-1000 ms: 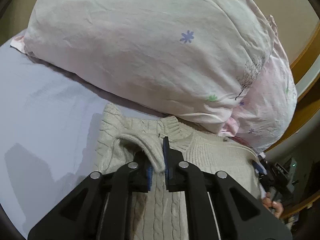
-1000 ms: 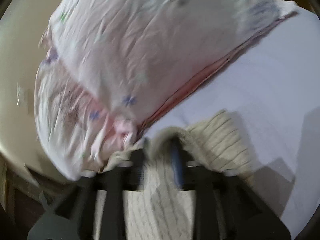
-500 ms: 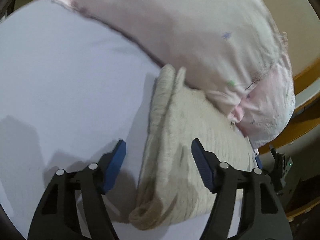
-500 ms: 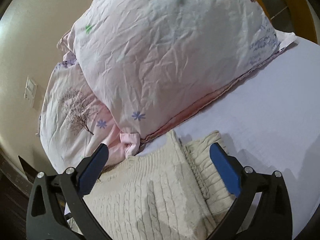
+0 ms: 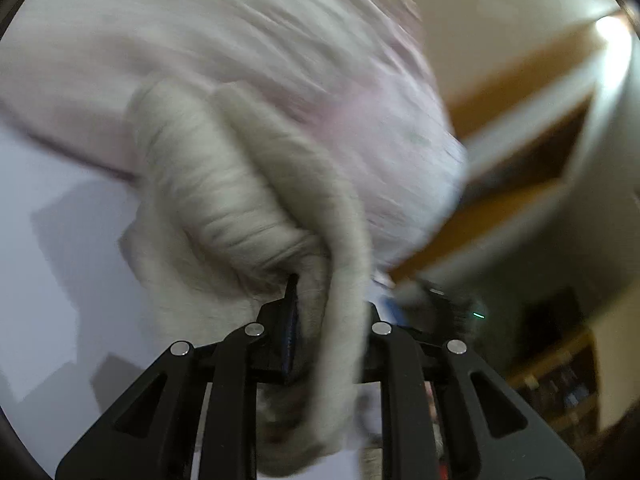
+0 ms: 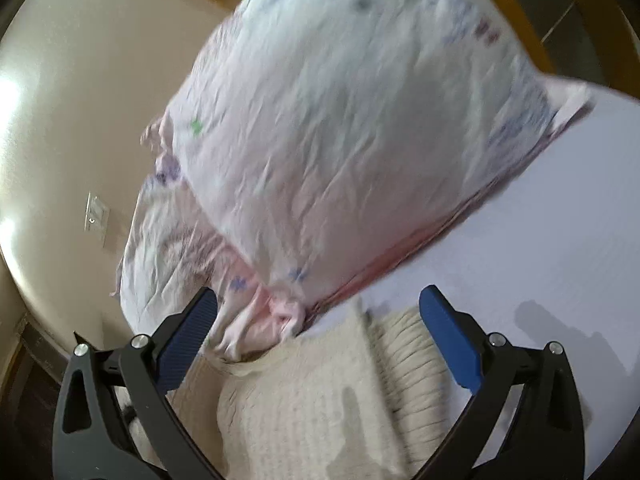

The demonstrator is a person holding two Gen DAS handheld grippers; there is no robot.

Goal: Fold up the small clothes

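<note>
A cream cable-knit sweater (image 5: pixel 224 196) lies folded on the pale lilac bed sheet (image 5: pixel 60 240), close to the pillows. My left gripper (image 5: pixel 320 312) is shut on a thick fold of the sweater, and the knit drapes over its right finger. The view is blurred by motion. In the right wrist view the sweater (image 6: pixel 320 396) lies under my right gripper (image 6: pixel 316 328), which is open and empty above it, with its blue pads (image 6: pixel 448 336) wide apart.
Two pale pink flowered pillows (image 6: pixel 352 120) are stacked right behind the sweater. A wooden headboard (image 5: pixel 512 184) and a beige wall (image 6: pixel 80 100) with a light switch stand behind them. The lilac sheet (image 6: pixel 560 248) stretches to the right.
My left gripper was open beside the folded sweater and has now shut on its fold. My right gripper stays open and has shifted slightly over the sweater.
</note>
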